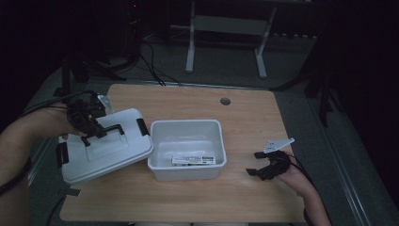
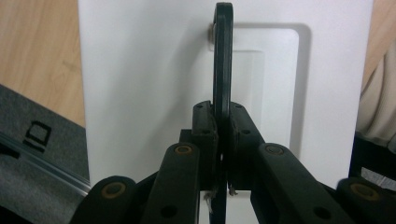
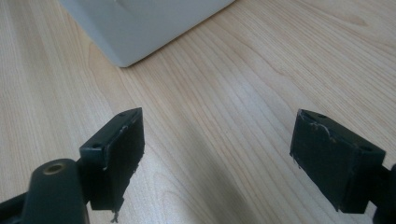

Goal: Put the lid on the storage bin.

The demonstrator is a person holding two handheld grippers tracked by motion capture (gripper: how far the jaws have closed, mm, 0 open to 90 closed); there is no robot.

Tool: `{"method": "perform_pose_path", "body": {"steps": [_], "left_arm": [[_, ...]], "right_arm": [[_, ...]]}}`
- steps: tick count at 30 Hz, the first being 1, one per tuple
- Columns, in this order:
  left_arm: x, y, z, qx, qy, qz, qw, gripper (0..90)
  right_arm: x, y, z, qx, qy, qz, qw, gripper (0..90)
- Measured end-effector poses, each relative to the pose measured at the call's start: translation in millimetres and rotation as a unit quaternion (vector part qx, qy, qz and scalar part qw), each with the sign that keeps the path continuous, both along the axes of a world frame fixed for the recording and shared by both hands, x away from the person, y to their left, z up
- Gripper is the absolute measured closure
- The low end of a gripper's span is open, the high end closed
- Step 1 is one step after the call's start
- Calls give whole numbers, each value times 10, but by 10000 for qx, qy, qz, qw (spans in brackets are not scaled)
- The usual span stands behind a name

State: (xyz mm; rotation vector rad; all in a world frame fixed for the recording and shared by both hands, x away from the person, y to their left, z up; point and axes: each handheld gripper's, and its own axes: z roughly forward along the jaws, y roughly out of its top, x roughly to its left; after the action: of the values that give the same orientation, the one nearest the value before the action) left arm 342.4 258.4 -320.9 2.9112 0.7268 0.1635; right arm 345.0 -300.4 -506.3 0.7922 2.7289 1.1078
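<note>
— Where does it stand, then?

— The lid (image 1: 106,146) is off the box (image 1: 187,148). The left claw (image 1: 88,128) is clamped tight on the lid's black handle (image 2: 222,60); in the left gripper view the two pads squeeze the thin bar from either side with no gap. I'd say the opening part is done, and what is left is to put the lid down somewhere, or to get at what's inside.

— Is the lid down on the counter (image 1: 244,113) yet?

— Not flat. It hangs tilted at the left of the box, its right corner at or over the box's left rim, and its left side out past the counter's edge. Whether that corner touches the rim I can't tell.

— And the other hand?

— The right claw (image 1: 259,165) waits to the right of the box, low over the wood, jaws wide apart with nothing between them. In the right gripper view there is bare counter between the pads (image 3: 116,154) and a corner of the box ahead.

— What does the lid look like?

— White plastic, a rounded rectangle, with a shallow recess in the middle where the handle sits. A black latch (image 1: 142,126) shows at its right end and another at its left. It looks stiff and light.

— And the box?

— White too, open on top, upright near the middle of the counter. A flat packet (image 1: 194,159) with some green print lies on its floor. The room is dim, so I can't read it.
</note>
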Motion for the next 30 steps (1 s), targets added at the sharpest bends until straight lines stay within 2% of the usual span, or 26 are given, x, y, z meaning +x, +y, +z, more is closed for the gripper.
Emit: {"method": "perform_pose_path", "body": {"steps": [7, 12, 16, 26, 30], "left_arm": [[21, -222, 106, -24, -97, -252, 9996, 836], [44, -394, 118, -69, -79, -343, 9994, 835], [71, -538, 118, 62, -66, -472, 9988, 835], [137, -827, 130, -27, -106, -752, 9971, 835], [165, -943, 135, 42, -90, -855, 9963, 835]], "right_arm": [[-7, 6, -5, -16, 8, 16, 10000, 175], [-10, 3, -3, 15, -9, 11, 10000, 175], [-16, 4, -22, -36, -7, 10, 10000, 175], [-19, -5, -40, 19, -18, 1, 10000, 176], [-22, -3, -53, 23, -19, 16, 10000, 175]]}}
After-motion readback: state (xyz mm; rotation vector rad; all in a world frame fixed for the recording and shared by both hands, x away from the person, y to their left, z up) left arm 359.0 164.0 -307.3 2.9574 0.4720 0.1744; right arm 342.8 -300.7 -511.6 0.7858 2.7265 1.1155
